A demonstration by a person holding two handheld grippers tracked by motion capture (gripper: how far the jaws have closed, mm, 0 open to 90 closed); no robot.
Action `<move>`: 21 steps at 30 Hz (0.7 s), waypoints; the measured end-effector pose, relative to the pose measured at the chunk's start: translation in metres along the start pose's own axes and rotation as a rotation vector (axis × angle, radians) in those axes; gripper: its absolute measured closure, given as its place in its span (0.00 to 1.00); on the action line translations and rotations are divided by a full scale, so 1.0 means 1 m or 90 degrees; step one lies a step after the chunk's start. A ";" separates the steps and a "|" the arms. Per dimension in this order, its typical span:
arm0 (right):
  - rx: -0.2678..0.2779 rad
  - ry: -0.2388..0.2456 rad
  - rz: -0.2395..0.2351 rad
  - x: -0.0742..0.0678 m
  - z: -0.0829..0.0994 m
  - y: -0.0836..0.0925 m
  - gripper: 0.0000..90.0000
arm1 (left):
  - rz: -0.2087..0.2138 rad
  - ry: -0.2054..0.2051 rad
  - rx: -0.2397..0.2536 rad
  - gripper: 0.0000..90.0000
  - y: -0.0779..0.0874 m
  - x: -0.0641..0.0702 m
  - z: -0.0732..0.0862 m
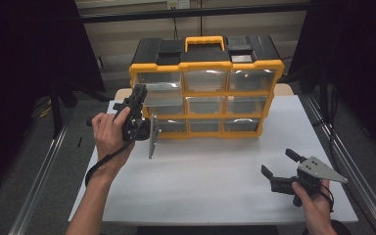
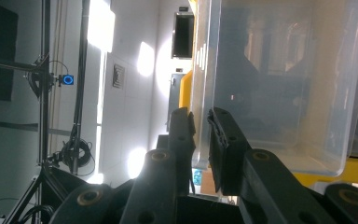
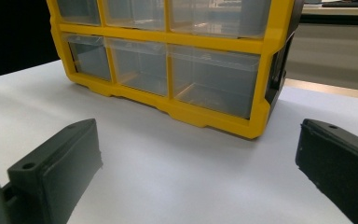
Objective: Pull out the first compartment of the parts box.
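1. A yellow and black drawer cabinet (image 1: 205, 83) stood toward the back of the white table (image 1: 210, 181), with a yellow carry handle (image 1: 204, 41) on its black top.
2. The cabinet held three rows of three clear plastic drawers behind a yellow frame.
3. One clear drawer (image 1: 162, 95), in the left column, stuck out forward from the cabinet front, while the others sat flush.
4. The left gripper (image 1: 138, 95) was held up at the left end of the cabinet, right at that pulled-out drawer.
5. In the left gripper view, its two black jaws stood nearly together, clamped on the thin clear wall of the drawer (image 2: 279, 84), one jaw on each side of the wall.
6. The left hand (image 1: 108, 134) wrapped around the gripper's body, with the forearm coming in from the bottom left of the high view.
7. The right gripper (image 1: 280, 166) sat low over the near right part of the table, well apart from the cabinet.
8. Its jaws were spread wide with nothing between them; in the right gripper view they framed bare tabletop (image 3: 177, 168) and the lower right corner of the cabinet (image 3: 256, 112).
9. The right hand (image 1: 313, 196) held that gripper from behind, near the table's front edge.
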State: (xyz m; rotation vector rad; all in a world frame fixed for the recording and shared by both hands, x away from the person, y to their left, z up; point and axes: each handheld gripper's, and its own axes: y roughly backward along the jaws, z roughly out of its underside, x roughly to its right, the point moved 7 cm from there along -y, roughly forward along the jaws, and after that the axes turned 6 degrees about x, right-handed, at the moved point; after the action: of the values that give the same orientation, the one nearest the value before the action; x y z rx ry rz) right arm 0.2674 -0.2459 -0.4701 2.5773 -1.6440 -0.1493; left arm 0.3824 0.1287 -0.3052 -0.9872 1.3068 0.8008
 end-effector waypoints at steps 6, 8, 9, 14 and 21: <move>0.000 0.000 0.000 0.000 0.000 0.000 0.00 | -0.003 -0.001 0.004 0.89 0.002 -0.001 -0.001; -0.001 0.002 -0.001 0.000 0.000 0.000 0.00 | -0.001 0.000 0.003 0.89 0.003 -0.001 -0.001; -0.002 0.001 -0.002 0.000 0.000 0.000 0.00 | 0.002 0.005 0.005 0.89 0.002 0.000 -0.002; 0.000 0.001 0.000 0.000 0.000 0.000 0.00 | 0.000 0.003 0.006 0.89 0.004 0.000 -0.002; -0.002 0.001 -0.003 -0.002 0.000 0.000 0.00 | -0.003 0.006 0.005 0.89 0.007 0.000 -0.003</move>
State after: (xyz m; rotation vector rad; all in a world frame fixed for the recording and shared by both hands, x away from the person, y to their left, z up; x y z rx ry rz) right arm 0.2671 -0.2443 -0.4705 2.5788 -1.6352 -0.1498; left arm 0.3751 0.1291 -0.3063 -0.9884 1.3137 0.7873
